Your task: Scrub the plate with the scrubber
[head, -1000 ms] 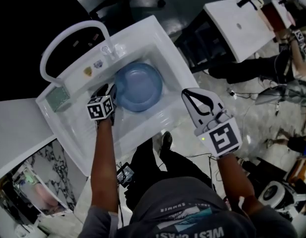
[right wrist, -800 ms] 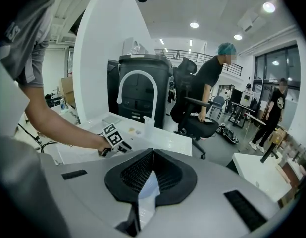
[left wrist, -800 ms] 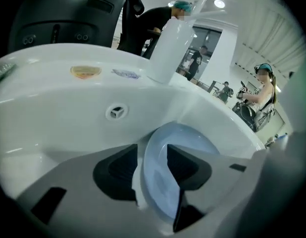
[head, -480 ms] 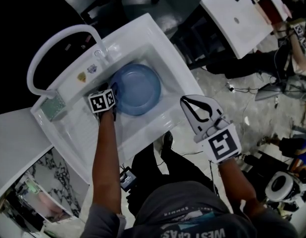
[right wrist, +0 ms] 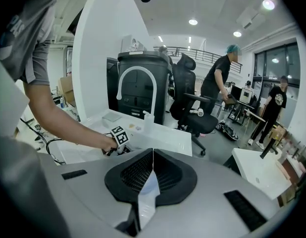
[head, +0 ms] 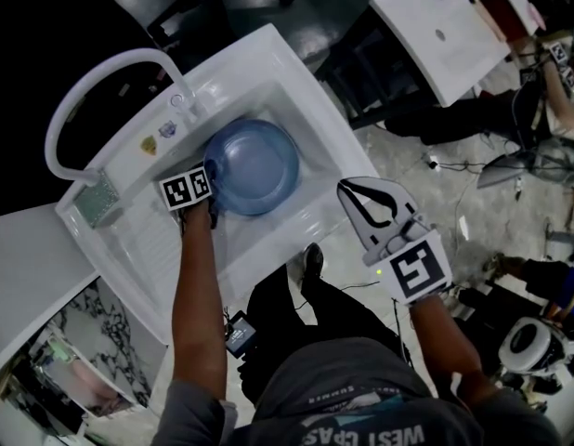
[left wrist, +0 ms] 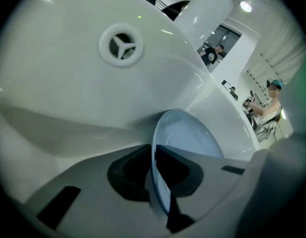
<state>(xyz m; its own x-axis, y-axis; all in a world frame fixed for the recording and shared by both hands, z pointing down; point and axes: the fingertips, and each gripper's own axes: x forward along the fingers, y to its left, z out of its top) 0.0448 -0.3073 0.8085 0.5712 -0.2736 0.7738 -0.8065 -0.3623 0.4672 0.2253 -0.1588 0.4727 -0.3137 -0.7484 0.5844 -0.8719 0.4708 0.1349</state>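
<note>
Plate [head: 257,167], blue, round: lies in the basin of the sink [head: 315,91]. Its left rim sits between the fingers [left wrist: 126,170] of the left gripper [left wrist: 154,168], which have just been closing and pinch it.

Other items, largest first.
- Sink: white, with an arched faucet [head: 127,56].
- Right gripper [right wrist: 153,165]: held off the sink's right edge, fingers pressed together, nothing in them.
- Scrubber [head: 99,201]: green pad on the sink's far-left ledge, apart from both grippers, untouched.

Status, as judged: plate secured, scrubber not yet picked up, all scrubbing left to do.
</note>
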